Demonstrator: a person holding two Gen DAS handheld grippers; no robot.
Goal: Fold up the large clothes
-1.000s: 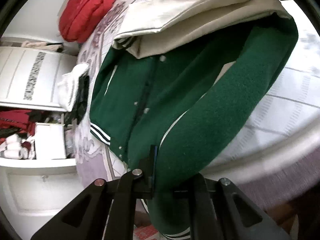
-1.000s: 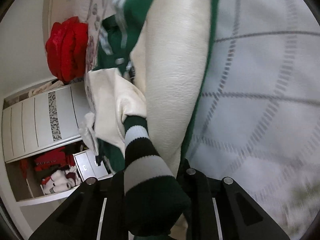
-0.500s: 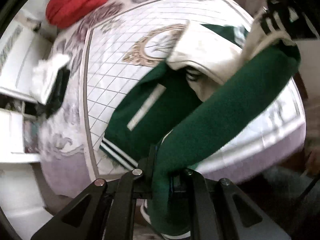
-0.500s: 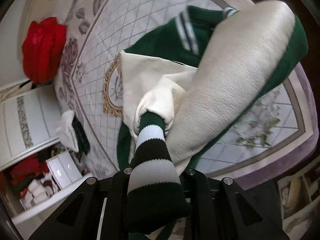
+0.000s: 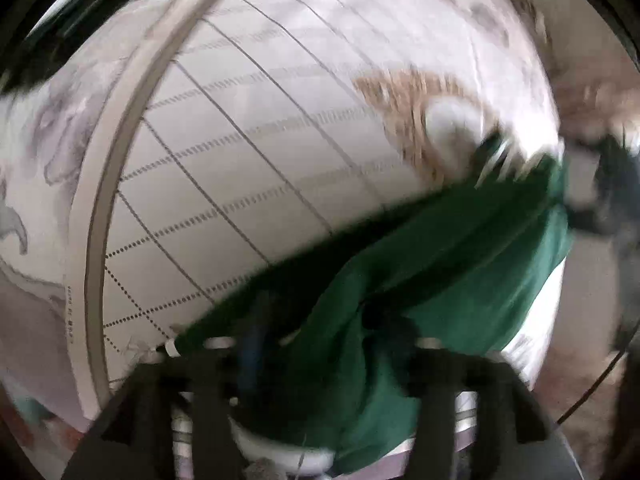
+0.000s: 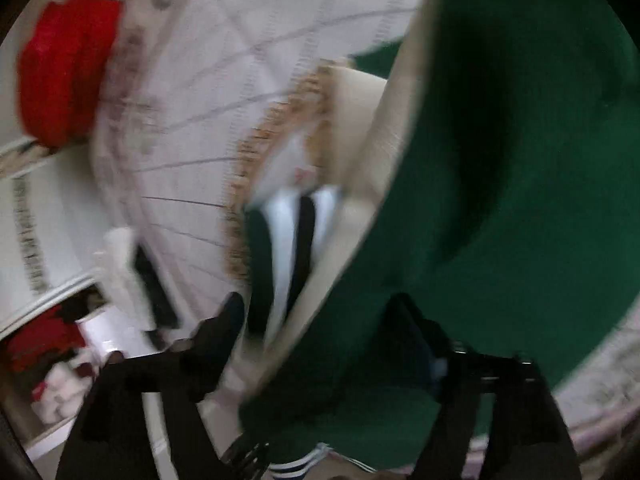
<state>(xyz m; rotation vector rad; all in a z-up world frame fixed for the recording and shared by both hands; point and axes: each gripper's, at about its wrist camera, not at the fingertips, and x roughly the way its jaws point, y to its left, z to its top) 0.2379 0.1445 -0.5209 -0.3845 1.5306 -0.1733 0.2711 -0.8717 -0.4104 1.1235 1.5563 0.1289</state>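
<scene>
A green varsity jacket (image 5: 460, 264) with cream sleeves lies across the quilted bedspread (image 5: 248, 128); both views are smeared by motion. In the left wrist view my left gripper (image 5: 320, 332) has its jaws opening, and green cloth hangs loosely between the parted fingers. In the right wrist view my right gripper (image 6: 316, 320) is also opening. The jacket (image 6: 500, 160) and a cream sleeve edge (image 6: 360, 200) pass between its wide-set fingers. The striped cuff (image 6: 296, 240) sits just beyond the left finger (image 6: 224, 320), no longer pinched.
A red garment pile (image 6: 68, 68) lies at the far corner of the bed. Beside the bed stand a white cabinet (image 6: 40, 220) and an open shelf with red and white clothes (image 6: 48, 360). A white and black bundle (image 6: 132, 268) rests on the bed's edge.
Both grippers swept fast across the bed carrying the jacket. The left let go of the green cloth and the right let go of the striped cuff; both sets of jaws now stand apart.
</scene>
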